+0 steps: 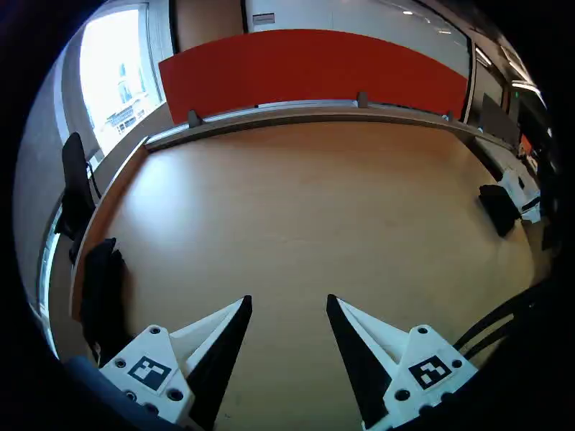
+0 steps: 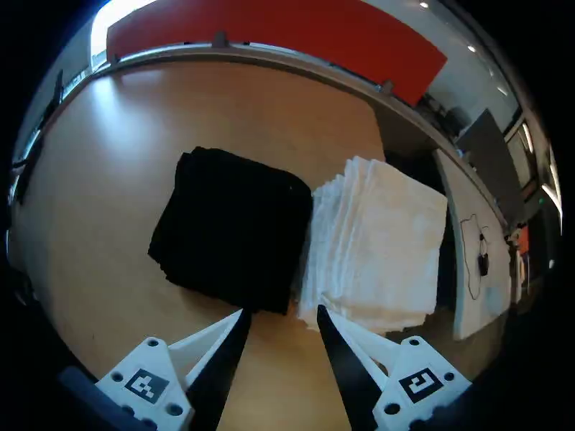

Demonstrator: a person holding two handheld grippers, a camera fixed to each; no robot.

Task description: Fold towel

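Holding both tools above the table (image 1: 309,208), you have nothing gripped at this moment.

Left gripper (image 1: 288,297): fingers spread wide, with bare wood showing in the gap between them. In the left gripper view it points across the tabletop toward the red partition (image 1: 309,68) that stands along the far edge. A bright window (image 1: 115,79) lies to the left of that panel. A black chair (image 1: 75,179) stands off the table's left side, with a second dark chair back nearer the camera. A small dark object (image 1: 498,207) sits near the right edge; you cannot tell what it is.

Right gripper (image 2: 283,309): fingers also apart, gripping nothing. The right gripper view looks down on the towels. The black towel stack (image 2: 230,226) lies flat on the wood, folded roughly square. The white towel stack (image 2: 377,244) lies just to its right, layered edges facing the black one; the two appear to meet along that side. Fingertips sit at the near edges of the piles: one tip by the black stack's near corner, the other by the white stack's near edge. Whether either tip touches cloth cannot be told.

Beyond the white stack stands a white desk (image 2: 478,287), apart from the table, with a thin cable (image 2: 474,251) lying on it.
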